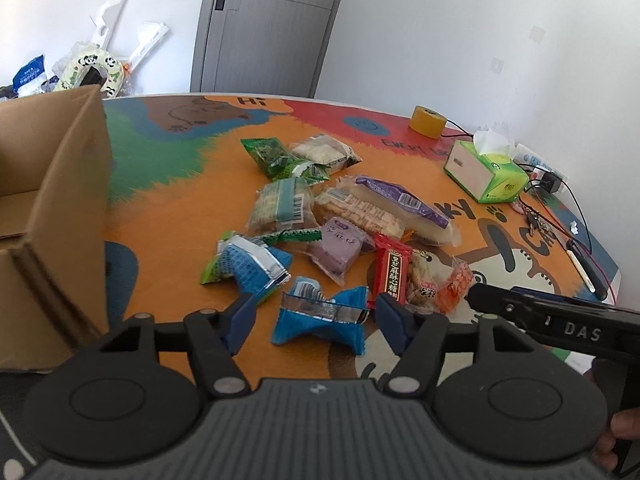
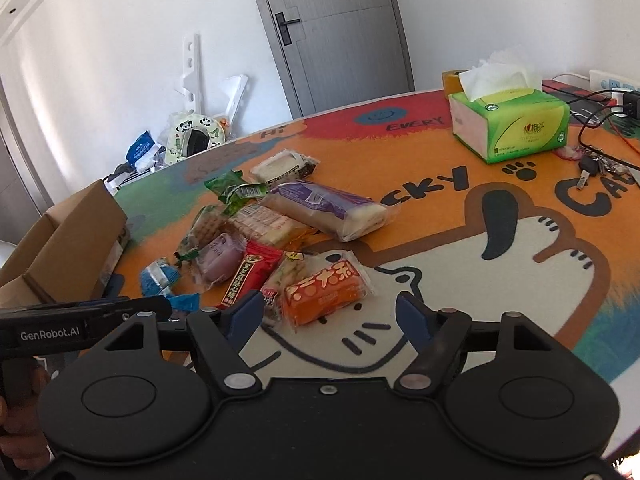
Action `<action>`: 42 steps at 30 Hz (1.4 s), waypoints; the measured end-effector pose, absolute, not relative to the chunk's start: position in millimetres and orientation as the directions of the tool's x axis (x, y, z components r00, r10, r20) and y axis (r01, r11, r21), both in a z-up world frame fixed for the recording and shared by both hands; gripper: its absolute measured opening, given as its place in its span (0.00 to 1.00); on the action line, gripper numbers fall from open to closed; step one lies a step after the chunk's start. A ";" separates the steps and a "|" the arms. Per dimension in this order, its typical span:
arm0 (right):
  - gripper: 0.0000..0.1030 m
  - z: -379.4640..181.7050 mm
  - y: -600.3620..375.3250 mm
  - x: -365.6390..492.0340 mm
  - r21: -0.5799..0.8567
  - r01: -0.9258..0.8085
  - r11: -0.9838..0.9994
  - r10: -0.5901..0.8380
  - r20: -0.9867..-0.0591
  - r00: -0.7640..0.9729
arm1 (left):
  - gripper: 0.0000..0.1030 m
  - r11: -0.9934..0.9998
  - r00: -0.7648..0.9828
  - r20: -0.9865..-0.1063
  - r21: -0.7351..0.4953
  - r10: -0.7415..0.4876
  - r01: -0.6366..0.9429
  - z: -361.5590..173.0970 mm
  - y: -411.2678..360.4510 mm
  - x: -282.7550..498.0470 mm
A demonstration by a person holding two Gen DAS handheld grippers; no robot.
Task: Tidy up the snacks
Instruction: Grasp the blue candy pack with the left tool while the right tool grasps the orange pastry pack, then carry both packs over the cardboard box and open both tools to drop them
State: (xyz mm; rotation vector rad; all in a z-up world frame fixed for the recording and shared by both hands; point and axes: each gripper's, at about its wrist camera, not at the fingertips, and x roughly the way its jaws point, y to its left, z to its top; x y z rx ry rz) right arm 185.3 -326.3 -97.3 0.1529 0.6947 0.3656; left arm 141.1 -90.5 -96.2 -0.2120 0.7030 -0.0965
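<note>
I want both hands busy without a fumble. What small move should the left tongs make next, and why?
Probably ease the left tongs down and close on the blue snack packet. It already lies between the open blue fingertips, which do not yet press it, and the cardboard box stands open close by on the left. The right tongs sit open by the orange packet.

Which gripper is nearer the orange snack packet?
Right. The right gripper straddles the orange snack packet, jaws open; the left gripper sits further left, around a blue foil packet.
</note>
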 end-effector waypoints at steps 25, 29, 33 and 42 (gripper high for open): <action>0.41 -106.6 -310.7 205.8 0.267 -0.294 0.918 0.397 -0.594 0.699 | 0.31 0.964 0.774 -0.611 -0.265 -0.166 -0.003 -98.1 -87.1 138.0; 0.40 -104.8 -314.8 196.5 0.293 -0.287 0.912 0.408 -0.582 0.703 | 0.31 0.966 0.788 -0.594 -0.258 -0.162 0.004 -90.8 -87.5 131.9; 0.40 -97.8 -319.2 187.0 0.297 -0.284 0.912 0.408 -0.565 0.717 | 0.31 0.968 0.802 -0.575 -0.252 -0.160 0.012 -82.7 -88.3 125.6; 0.40 -75.6 -314.7 172.9 0.295 -0.317 0.901 0.430 -0.517 0.740 | 0.31 0.970 0.850 -0.508 -0.242 -0.142 0.018 -56.2 -81.4 109.5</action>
